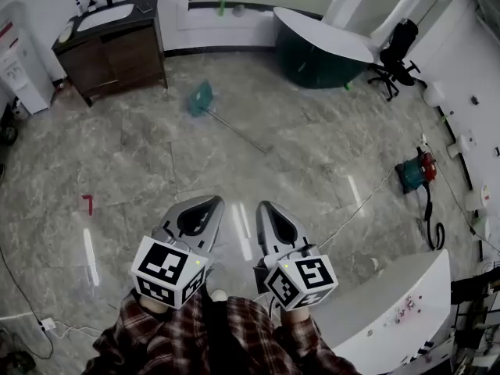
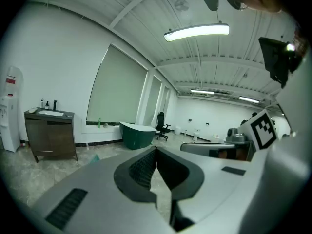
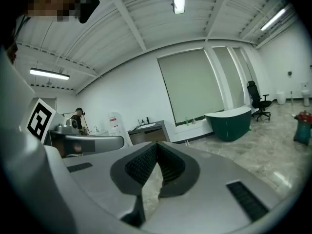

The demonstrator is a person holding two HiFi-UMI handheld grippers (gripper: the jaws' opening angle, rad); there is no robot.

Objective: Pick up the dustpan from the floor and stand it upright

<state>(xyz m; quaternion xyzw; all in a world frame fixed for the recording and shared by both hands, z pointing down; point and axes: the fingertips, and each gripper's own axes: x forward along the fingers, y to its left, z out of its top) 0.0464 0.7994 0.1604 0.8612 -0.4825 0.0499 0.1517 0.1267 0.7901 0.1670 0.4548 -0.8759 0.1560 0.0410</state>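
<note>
L gripper / R gripper: grey shell, blk ribbed jaws | marker cubes b/w | sleeves plaid

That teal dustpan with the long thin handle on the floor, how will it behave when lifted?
The teal dustpan looks like plastic, so it is probably light. Lifted by its long thin handle, the pan end would likely swing. Stood upright, it may tip easily.

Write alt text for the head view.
The left gripper and right gripper, both shut and empty, are held over a marble floor. Farther ahead a teal dustpan lies on the floor near a dark cabinet, untouched.
</note>
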